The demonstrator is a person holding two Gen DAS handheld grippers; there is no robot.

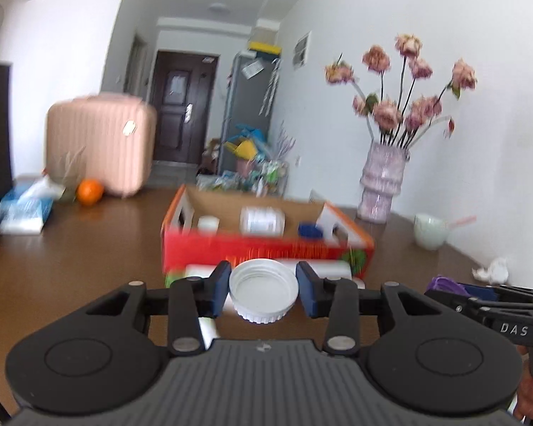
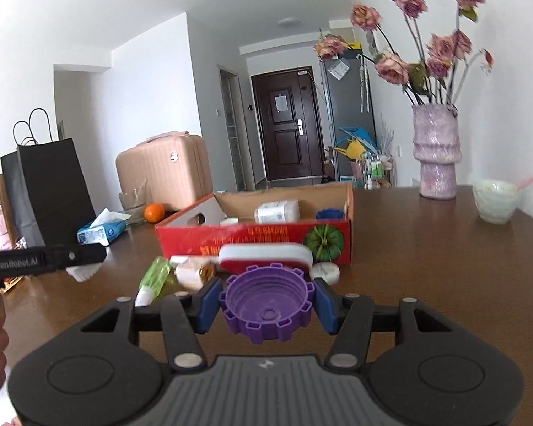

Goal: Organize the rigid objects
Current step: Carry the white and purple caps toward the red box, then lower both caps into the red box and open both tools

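Note:
My left gripper (image 1: 263, 290) is shut on a white screw cap (image 1: 263, 296), open side toward the camera, held above the table just in front of the red cardboard box (image 1: 266, 248). My right gripper (image 2: 267, 303) is shut on a purple notched cap (image 2: 266, 305), also held in front of the red cardboard box (image 2: 256, 239). Inside the box lie a white bottle (image 2: 277, 211), a blue cap (image 2: 330, 214) and a small white cap (image 2: 230, 220). In front of the box lie a red-and-white item (image 2: 266, 254), a green tube (image 2: 154, 277), a white round lid (image 2: 325, 271) and a pale bottle (image 2: 192, 273).
A pink vase of dried flowers (image 2: 437, 152) and a pale bowl (image 2: 494, 200) stand at the right on the brown table (image 2: 426, 266). A tissue pack (image 2: 101, 230), an orange (image 2: 154, 212), a black paper bag (image 2: 53, 191) and a pink suitcase (image 2: 163, 174) are at the left.

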